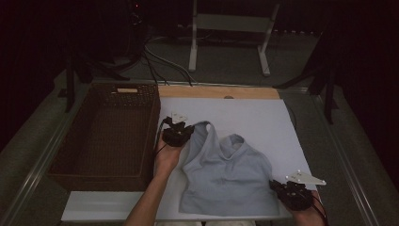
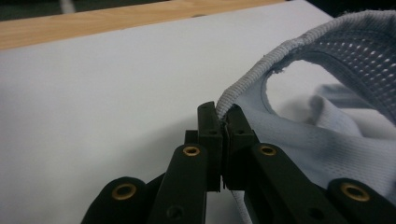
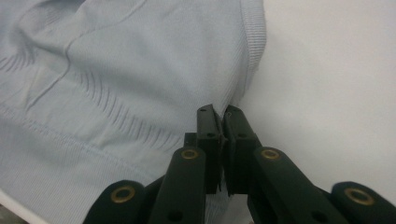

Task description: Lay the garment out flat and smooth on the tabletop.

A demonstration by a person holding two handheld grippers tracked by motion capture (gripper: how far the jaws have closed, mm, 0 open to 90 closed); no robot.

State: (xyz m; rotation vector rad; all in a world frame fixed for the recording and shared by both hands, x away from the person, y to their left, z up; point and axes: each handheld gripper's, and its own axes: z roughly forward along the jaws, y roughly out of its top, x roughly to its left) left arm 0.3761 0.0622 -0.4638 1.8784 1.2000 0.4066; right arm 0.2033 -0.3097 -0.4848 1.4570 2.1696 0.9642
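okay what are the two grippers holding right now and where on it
Both hold the light blue top: the left gripper pinches its ribbed strap edge, the right gripper its ribbed hem edge.

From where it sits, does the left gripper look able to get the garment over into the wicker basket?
Probably yes. The left gripper is shut on the light blue garment, the wicker basket sits open right beside it, and nothing stands between. The right gripper also pinches the hem and would need to follow or release.

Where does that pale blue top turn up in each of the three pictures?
High view: the pale blue top lies spread on the white board, centre to lower right.
Left gripper view: at the right, its ribbed edge pinched by the left hand-held gripper.
Right gripper view: across the left and centre, its edge pinched by the right hand-held gripper.
Shared landmark: the white board.
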